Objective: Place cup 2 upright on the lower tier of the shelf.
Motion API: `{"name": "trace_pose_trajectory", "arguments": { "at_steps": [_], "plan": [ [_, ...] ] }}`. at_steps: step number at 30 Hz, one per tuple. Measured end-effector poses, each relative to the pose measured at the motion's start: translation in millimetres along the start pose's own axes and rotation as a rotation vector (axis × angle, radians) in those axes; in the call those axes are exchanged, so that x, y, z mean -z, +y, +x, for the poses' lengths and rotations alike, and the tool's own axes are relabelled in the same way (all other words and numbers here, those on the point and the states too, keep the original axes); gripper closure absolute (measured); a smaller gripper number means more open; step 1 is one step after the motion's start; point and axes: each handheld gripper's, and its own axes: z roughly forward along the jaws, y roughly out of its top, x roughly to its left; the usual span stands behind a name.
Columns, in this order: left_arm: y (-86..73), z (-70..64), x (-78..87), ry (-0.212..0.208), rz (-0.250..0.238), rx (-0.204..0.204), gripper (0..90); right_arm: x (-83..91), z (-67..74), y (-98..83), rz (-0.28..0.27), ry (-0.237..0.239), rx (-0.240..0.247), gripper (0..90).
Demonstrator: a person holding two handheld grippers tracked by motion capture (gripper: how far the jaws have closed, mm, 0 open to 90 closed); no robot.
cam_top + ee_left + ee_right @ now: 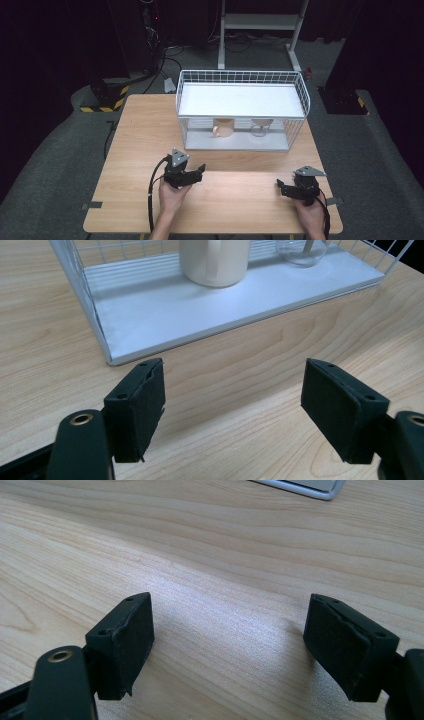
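Note:
A white wire rack [295, 85] stands at the far middle of the wooden table [135, 140]. On its lower white tray [200, 310] sit a cream mug [223, 128] and a clear glass [261, 127]. In the left gripper view the mug [215, 260] and the glass [302, 250] are just ahead. My left gripper [201, 172] is held low in front of the rack, open, with bare wood between its fingers [235, 375]. My right gripper [281, 187] rests near the table's front right, open over bare wood [230, 605]. The rack's base corner [310, 486] shows in the right gripper view.
The rack's upper shelf [240, 99] is a flat white board with a wire rail around it. Beyond the table are a white metal stand [257, 22], floor cables and yellow-black striped floor plates [107, 102]. Cables trail from both grippers toward the table's front edge.

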Motion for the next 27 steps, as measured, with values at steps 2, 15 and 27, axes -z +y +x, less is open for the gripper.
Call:
{"name": "trace_pose_trajectory", "arguments": {
  "at_steps": [2,15,27],
  "plan": [
    [-1.6,1.0,-0.1,0.001,0.003,0.004,26.0,0.0,0.0,0.0,0.000,0.000,0.000,20.3],
    [-11.7,7.6,-0.1,0.026,0.016,0.026,26.0,0.0,0.0,0.0,0.000,0.000,0.000,20.3],
    [-22.9,11.1,-7.8,0.072,0.059,0.009,26.0,-0.1,0.1,0.0,-0.001,0.000,-0.001,20.3]
  ]
}}
